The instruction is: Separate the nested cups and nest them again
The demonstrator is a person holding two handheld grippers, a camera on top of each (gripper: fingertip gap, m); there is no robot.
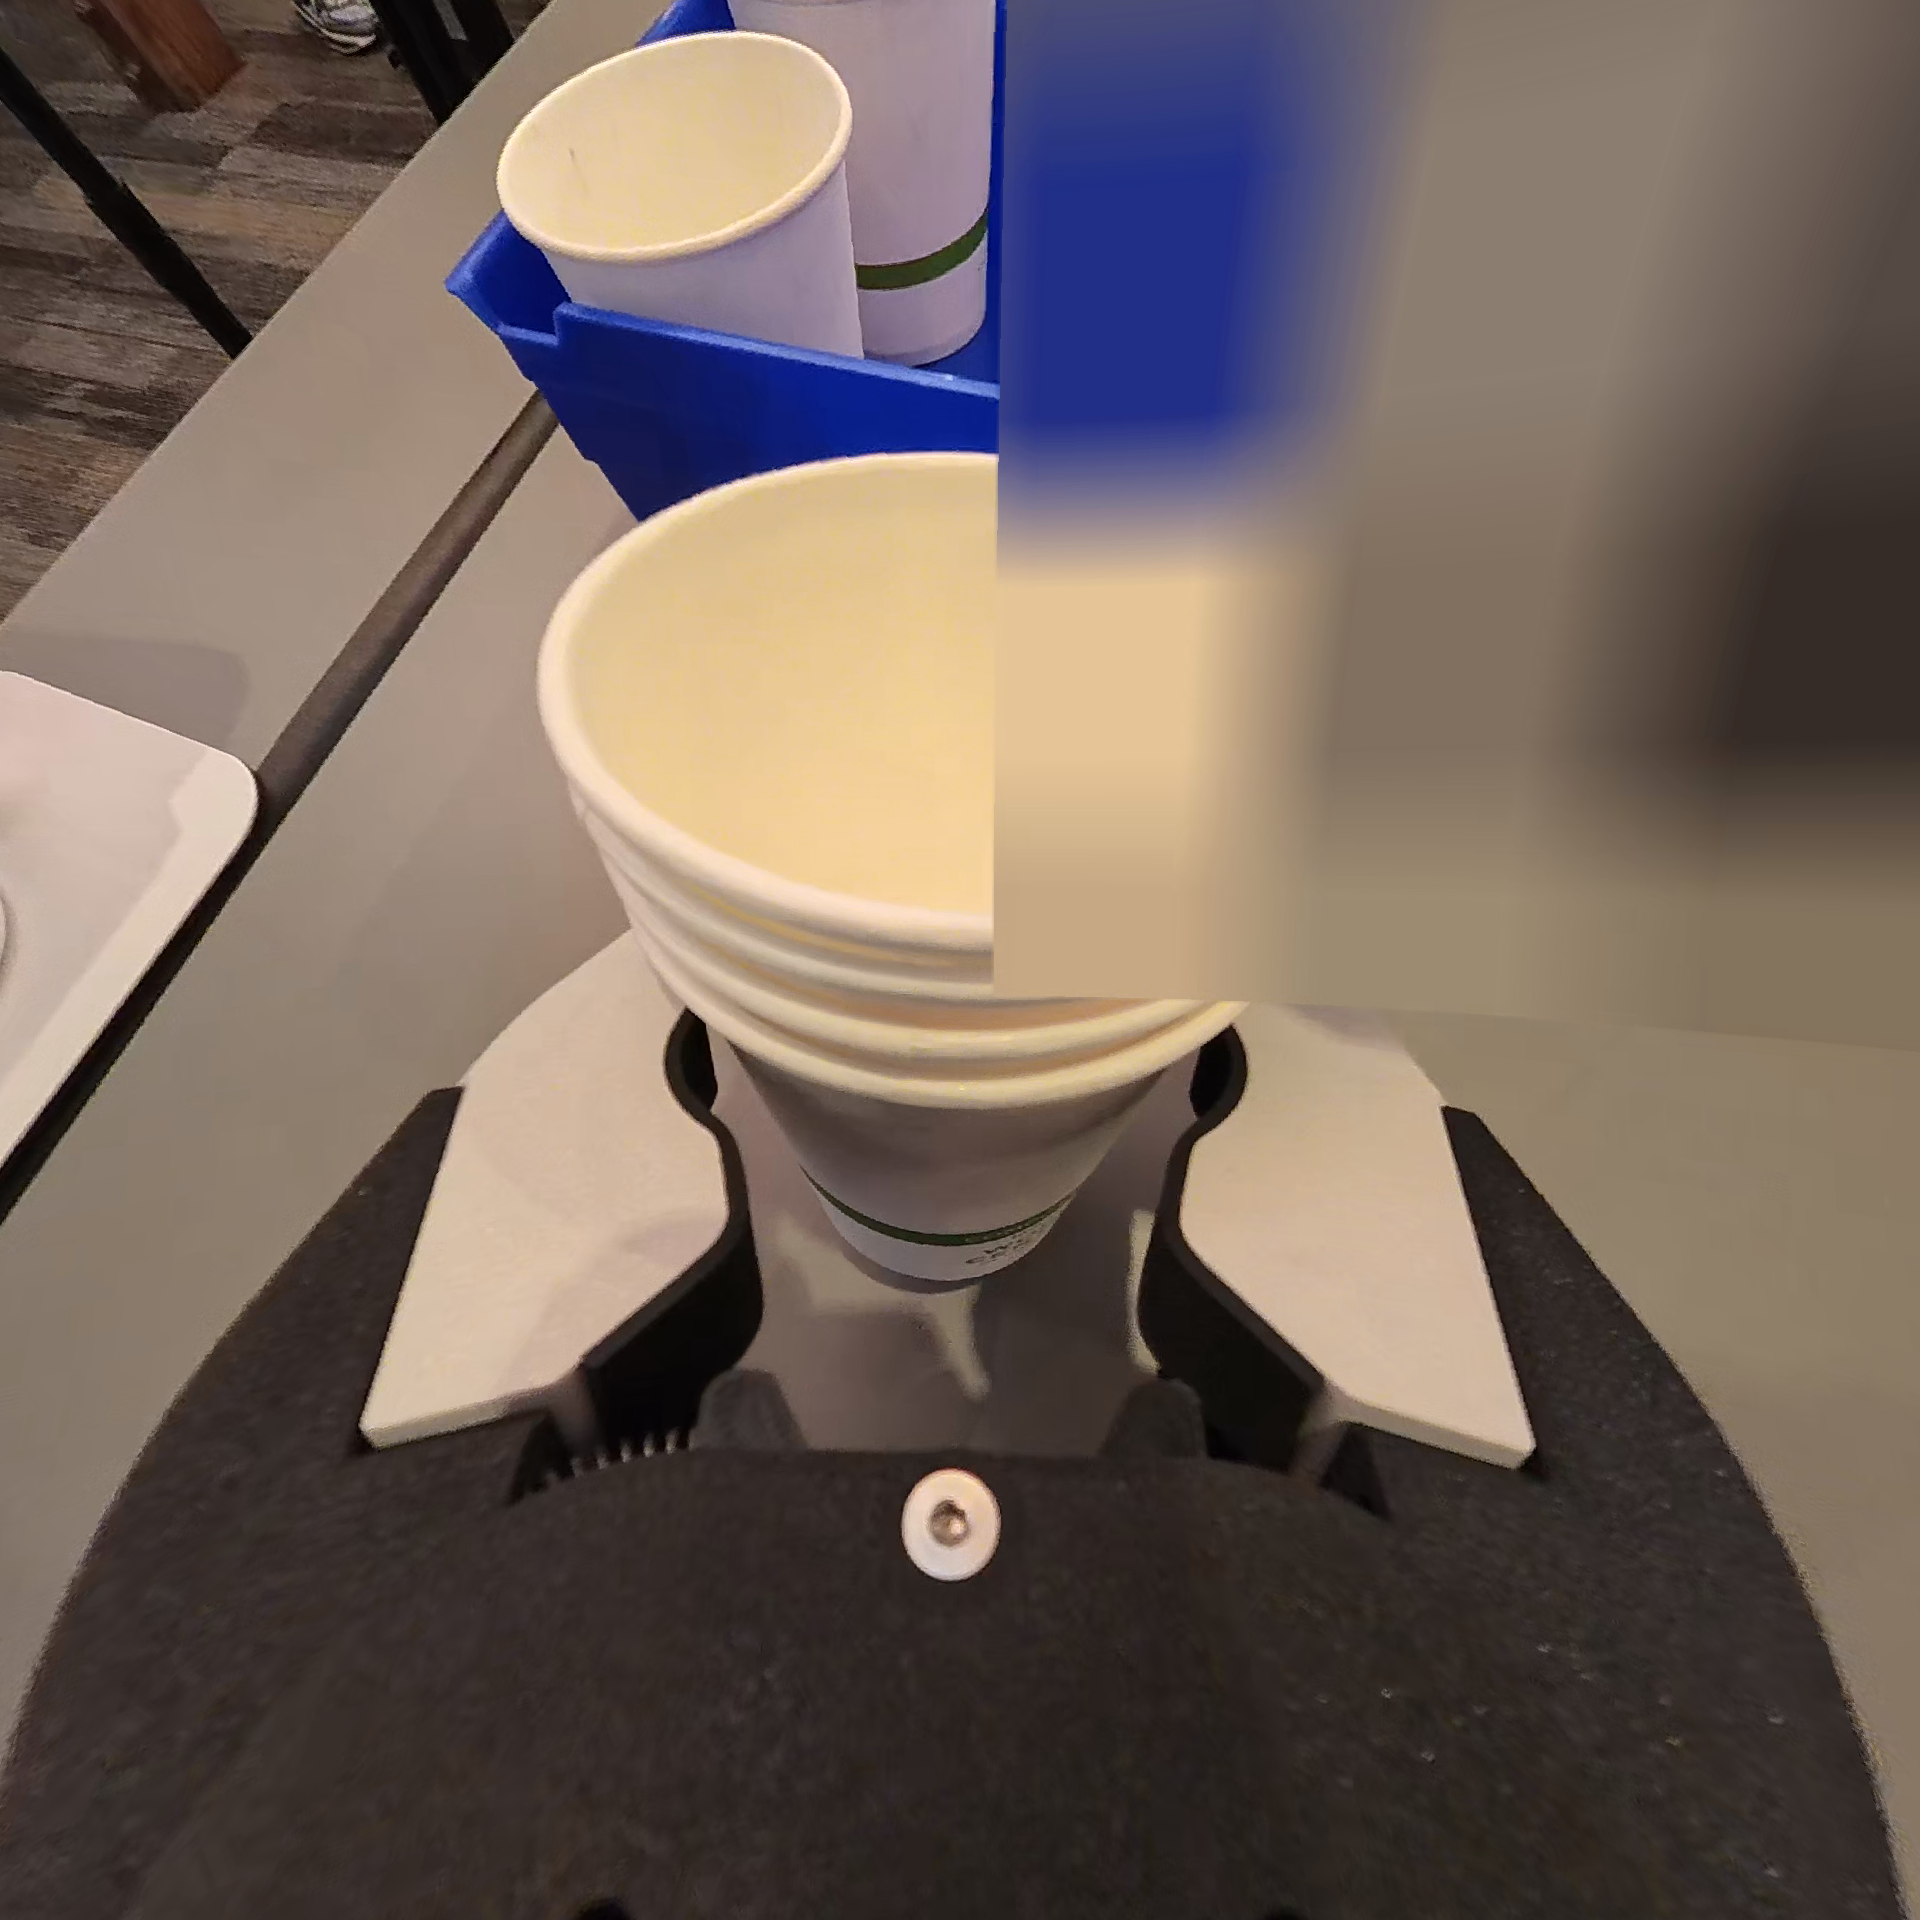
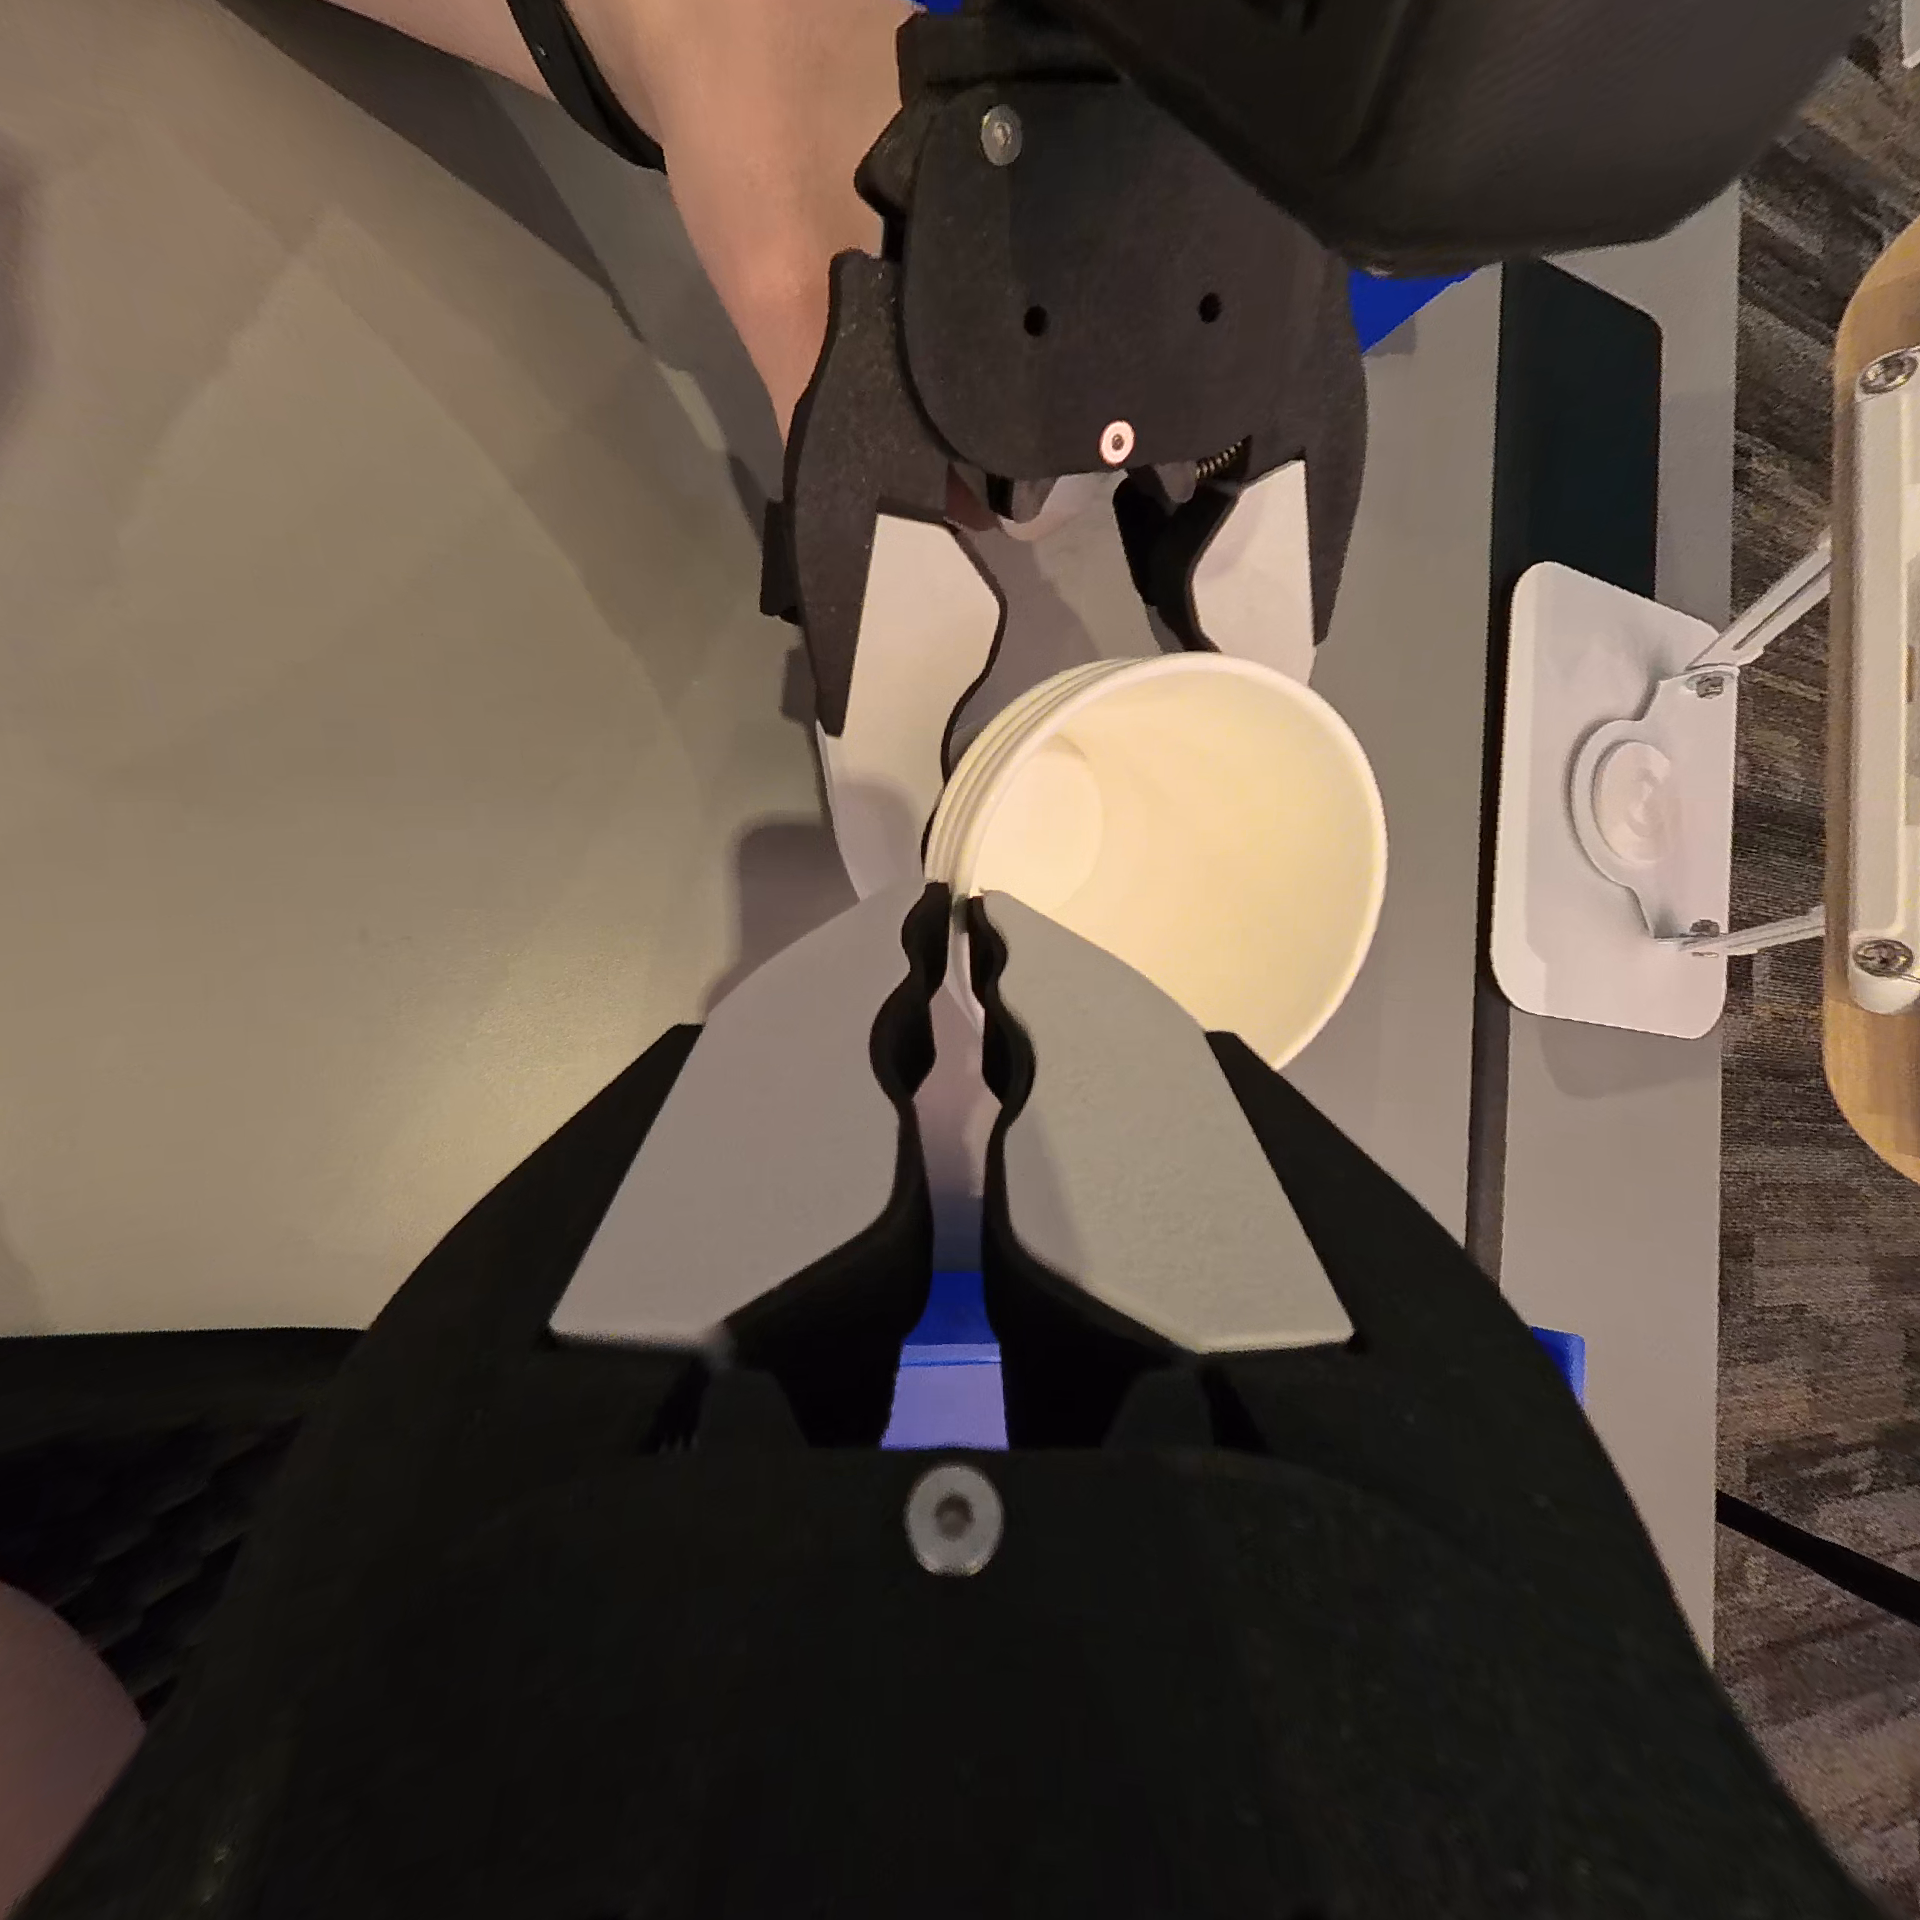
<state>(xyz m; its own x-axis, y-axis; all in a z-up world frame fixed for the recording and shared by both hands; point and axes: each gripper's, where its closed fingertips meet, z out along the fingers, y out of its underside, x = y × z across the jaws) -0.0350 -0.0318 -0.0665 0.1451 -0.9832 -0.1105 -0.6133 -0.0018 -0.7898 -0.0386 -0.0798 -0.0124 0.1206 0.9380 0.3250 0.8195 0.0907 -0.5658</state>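
Left gripper [image 1: 956, 1049] has its fingers clamped on the lower body of a stack of nested paper cups [image 1: 790, 790], white with cream insides and a green band near the base; several rolled rims sit one over the other, and the stack is held tilted above the grey worktop [image 1: 312, 499]. In the right wrist view the same stack [image 2: 1195, 831] shows mouth-on, with the left gripper [image 2: 1049, 665] coming in from the top of the frame, a finger on each side of the cup body. Right gripper [image 2: 951, 914] has its fingers nearly together, pinching the rim of the stack at its near edge; tips sit right on the layered rims, one seemingly inside the mouth and one outside, though which cup's rim is caught cannot be told. Behind the stack in the left wrist view is a blue bin [image 1: 727, 384] on the worktop holding a loose upright paper cup [image 1: 686, 197] and a second cup stack [image 1: 914, 208] with a green band just beside it. A white flat plate-like fixture [image 2: 1600, 800] lies on the worktop well to the right of the cups, near the edge, with patterned carpet [image 2: 1818, 1351] beyond. A large blurred patch covers the right half of the left wrist view.
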